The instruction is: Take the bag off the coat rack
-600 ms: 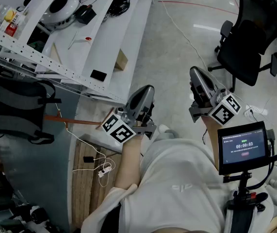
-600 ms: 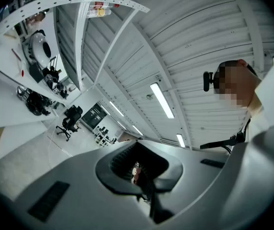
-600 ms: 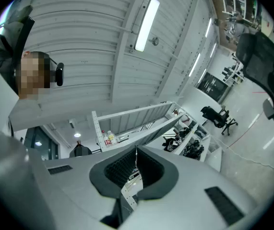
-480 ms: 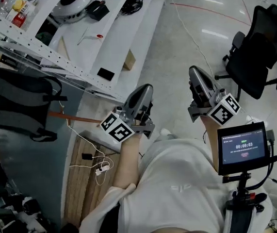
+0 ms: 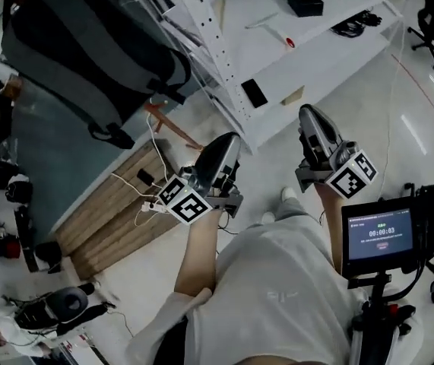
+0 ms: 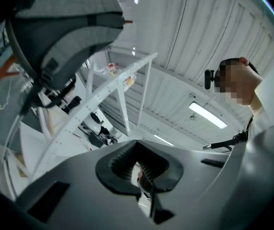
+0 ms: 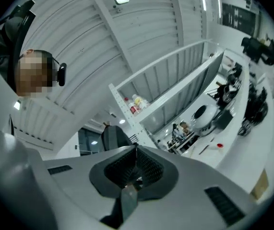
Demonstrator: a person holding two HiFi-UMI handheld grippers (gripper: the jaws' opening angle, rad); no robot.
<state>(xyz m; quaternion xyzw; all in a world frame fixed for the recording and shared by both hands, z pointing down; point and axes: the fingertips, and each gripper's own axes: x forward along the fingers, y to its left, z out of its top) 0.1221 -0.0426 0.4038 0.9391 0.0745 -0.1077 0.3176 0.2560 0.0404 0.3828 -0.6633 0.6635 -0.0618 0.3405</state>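
Observation:
A grey and black backpack (image 5: 87,44) hangs at the upper left of the head view, with an orange frame leg (image 5: 167,124) just below it; what it hangs from is hidden. It also fills the upper left of the left gripper view (image 6: 60,32) and shows small and far off in the right gripper view (image 7: 113,137). My left gripper (image 5: 230,139) is held in front of my body, well short of the bag, its jaws shut and empty (image 6: 137,169). My right gripper (image 5: 308,114) stands beside it to the right, also shut on nothing (image 7: 136,169).
A white perforated shelving rack (image 5: 201,21) stands between the bag and a white desk (image 5: 331,36) with small items. Below the bag lie a wooden floor panel (image 5: 110,226) and a power strip with cables (image 5: 150,206). A small monitor on a stand (image 5: 380,234) sits at my right.
The head view has swung left and up: the backpack now shows larger and higher, and the shelving has moved to the top. Both grippers keep their places before my body, still shut.

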